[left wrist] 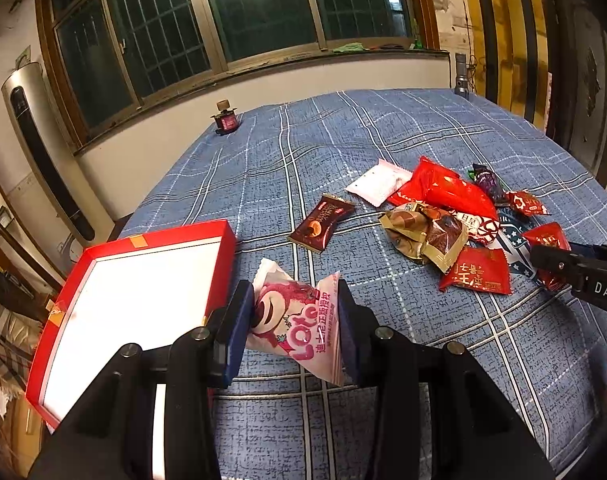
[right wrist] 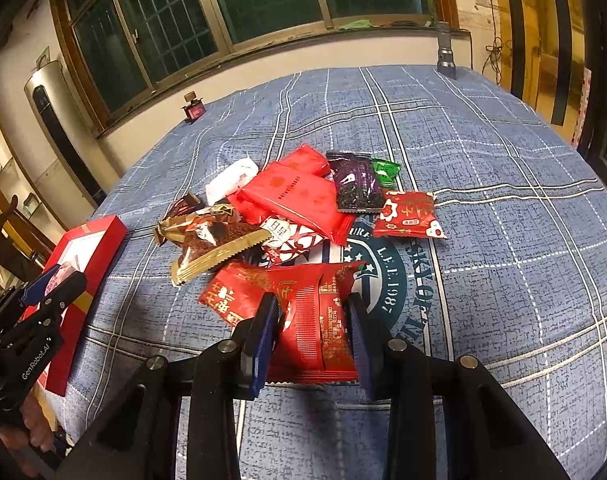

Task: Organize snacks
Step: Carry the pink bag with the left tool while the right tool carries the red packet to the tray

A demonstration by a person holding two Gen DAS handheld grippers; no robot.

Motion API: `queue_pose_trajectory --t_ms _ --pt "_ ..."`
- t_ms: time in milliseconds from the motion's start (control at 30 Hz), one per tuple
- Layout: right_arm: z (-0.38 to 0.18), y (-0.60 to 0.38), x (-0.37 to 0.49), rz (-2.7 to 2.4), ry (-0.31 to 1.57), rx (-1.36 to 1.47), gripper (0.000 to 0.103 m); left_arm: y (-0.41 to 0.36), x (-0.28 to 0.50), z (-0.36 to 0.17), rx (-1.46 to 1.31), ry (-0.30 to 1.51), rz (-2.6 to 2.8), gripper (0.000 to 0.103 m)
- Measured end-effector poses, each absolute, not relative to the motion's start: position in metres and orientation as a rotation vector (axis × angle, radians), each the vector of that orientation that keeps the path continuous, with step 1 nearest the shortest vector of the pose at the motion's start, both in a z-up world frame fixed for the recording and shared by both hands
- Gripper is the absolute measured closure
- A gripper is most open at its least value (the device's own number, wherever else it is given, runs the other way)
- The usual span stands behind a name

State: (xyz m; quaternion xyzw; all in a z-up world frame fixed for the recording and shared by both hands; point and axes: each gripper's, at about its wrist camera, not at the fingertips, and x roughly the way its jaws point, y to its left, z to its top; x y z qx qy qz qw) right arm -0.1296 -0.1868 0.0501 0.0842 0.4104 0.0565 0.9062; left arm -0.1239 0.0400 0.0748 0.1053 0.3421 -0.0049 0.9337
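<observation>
My left gripper [left wrist: 295,320] is clamped on a pink Lotso snack pack [left wrist: 293,322] beside the red box [left wrist: 219,264], while my right gripper [right wrist: 311,336] pinches a red packet [right wrist: 315,328] at the pile's edge.

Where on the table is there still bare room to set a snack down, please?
Bare cloth lies between the red box and the snack pile, broken only by the brown packet. The far cloth between the small bottle and the flashlight is open, as is the stretch right of the pile. The pile itself is crowded, packets overlapping.
</observation>
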Motion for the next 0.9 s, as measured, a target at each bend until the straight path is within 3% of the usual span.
queue_pose_trajectory --t_ms 900 --pt "0.064 -0.119 -0.136 0.180 0.843 0.055 0.068 0.091 -0.136 0.085 0.129 0.656 0.044 0.066"
